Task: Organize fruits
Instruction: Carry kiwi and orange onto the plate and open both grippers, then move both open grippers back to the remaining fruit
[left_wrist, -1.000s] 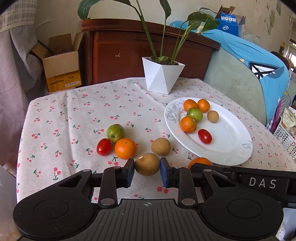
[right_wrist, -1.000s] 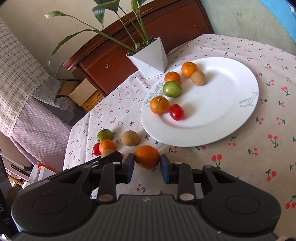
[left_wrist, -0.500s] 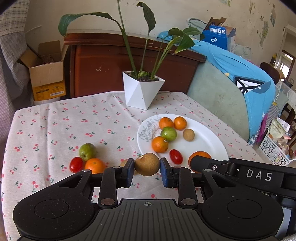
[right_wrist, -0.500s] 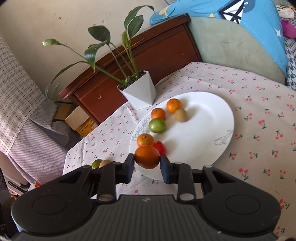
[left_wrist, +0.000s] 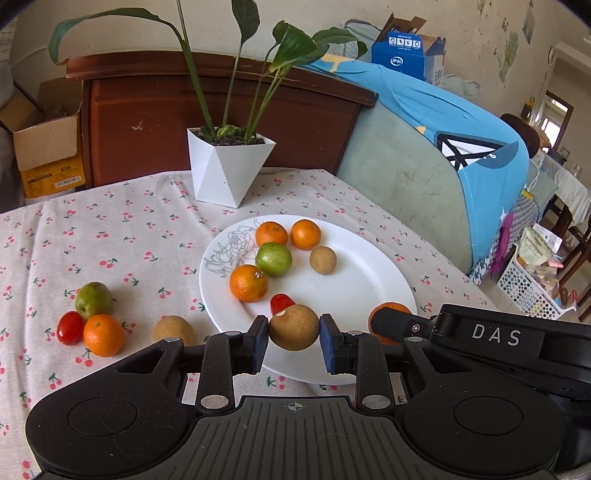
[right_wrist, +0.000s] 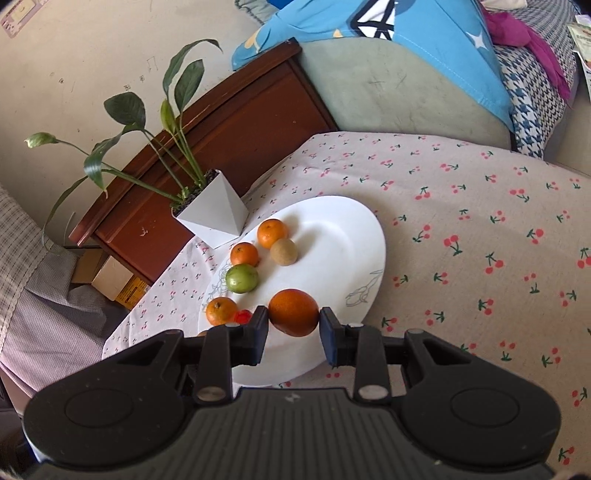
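Observation:
My left gripper (left_wrist: 294, 338) is shut on a brown round fruit (left_wrist: 293, 326), held over the near rim of the white plate (left_wrist: 369, 273). My right gripper (right_wrist: 293, 328) is shut on an orange (right_wrist: 293, 312) above the same plate (right_wrist: 332, 240); that orange (left_wrist: 389, 319) also shows in the left wrist view behind the right gripper's arm. On the plate lie three oranges, a green fruit (left_wrist: 273, 259), a small brown fruit (left_wrist: 323, 260) and a red tomato (left_wrist: 280, 302). On the cloth to the left lie a green fruit (left_wrist: 93, 300), a tomato (left_wrist: 70, 327), an orange (left_wrist: 103, 335) and a brown fruit (left_wrist: 173, 329).
A white angular pot with a leafy plant (left_wrist: 227, 170) stands just behind the plate. A wooden cabinet (left_wrist: 155, 114) and a cardboard box (left_wrist: 48, 147) are past the table's far edge. A sofa with a blue cover (left_wrist: 443, 155) borders the right side.
Both grippers have carried their fruit from the cloth toward the plate and now hang over it. The right gripper has also rolled, tilting its view.

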